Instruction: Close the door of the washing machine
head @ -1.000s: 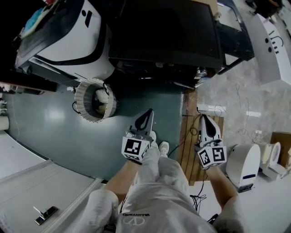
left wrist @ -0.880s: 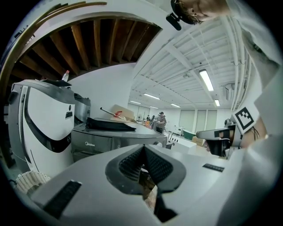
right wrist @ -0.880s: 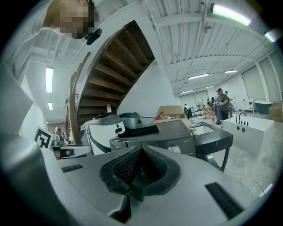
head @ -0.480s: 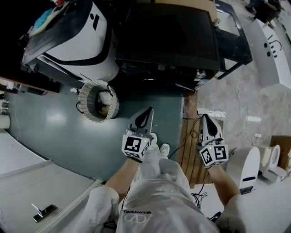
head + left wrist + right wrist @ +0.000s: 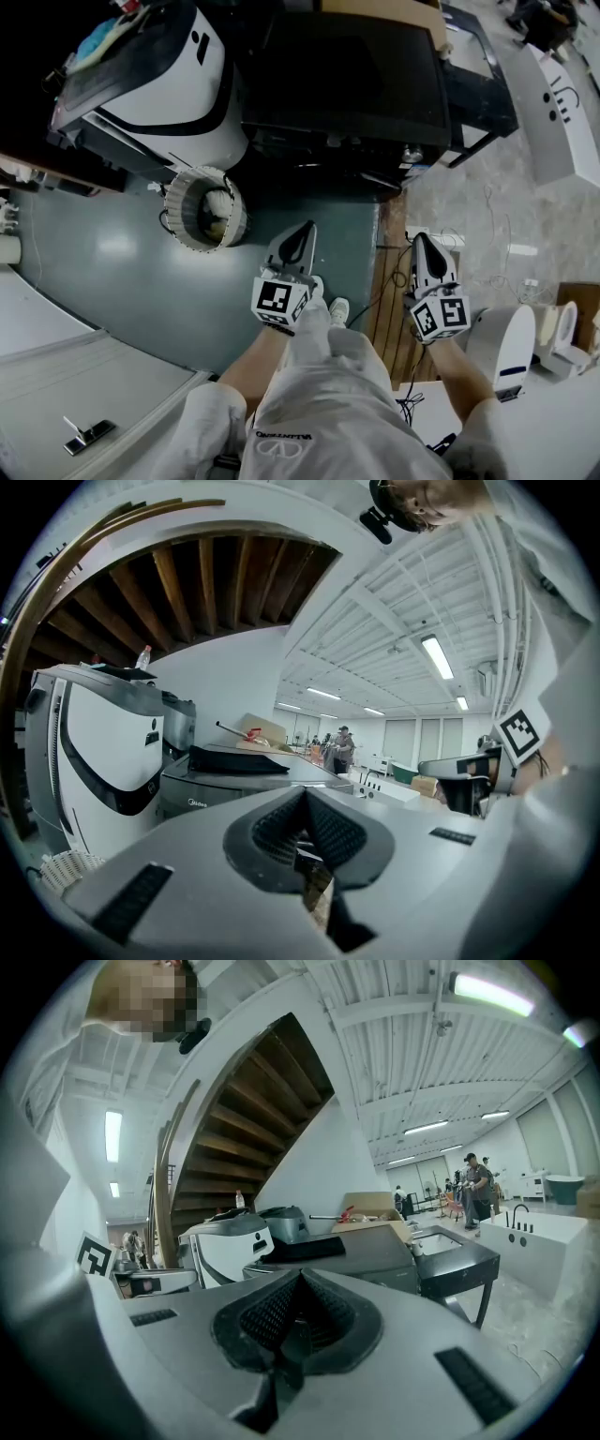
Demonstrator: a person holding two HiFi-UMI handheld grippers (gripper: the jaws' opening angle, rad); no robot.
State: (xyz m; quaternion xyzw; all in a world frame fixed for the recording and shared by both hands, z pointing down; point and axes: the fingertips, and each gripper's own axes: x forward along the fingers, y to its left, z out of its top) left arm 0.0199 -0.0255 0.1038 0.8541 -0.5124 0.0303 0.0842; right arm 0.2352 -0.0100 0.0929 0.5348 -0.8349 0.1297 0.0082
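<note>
A dark grey top-loading washing machine (image 5: pixel 347 80) stands ahead of me, and a black lid panel (image 5: pixel 239 759) lies on its top, slightly raised at one end. Left of it is a white machine (image 5: pixel 178 89) with a black band and a dark top. My left gripper (image 5: pixel 305 231) is shut and holds nothing. It hangs in the air short of the machines, pointing toward them. My right gripper (image 5: pixel 419 242), beside it, is also shut and empty. In the gripper views the left gripper's (image 5: pixel 305 841) and the right gripper's (image 5: pixel 291 1335) ribbed pads meet, with both machines beyond them.
A round woven basket (image 5: pixel 192 187) with laundry sits on the green floor before the white machine. A black sink stand (image 5: pixel 478 84) adjoins the grey machine's right side. Wooden planks (image 5: pixel 386 291), cables and white fixtures (image 5: pixel 502 342) lie at right. People stand far off.
Both grippers have lifted slightly, still side by side and shut. The machines and basket have slid a little in the head view.
</note>
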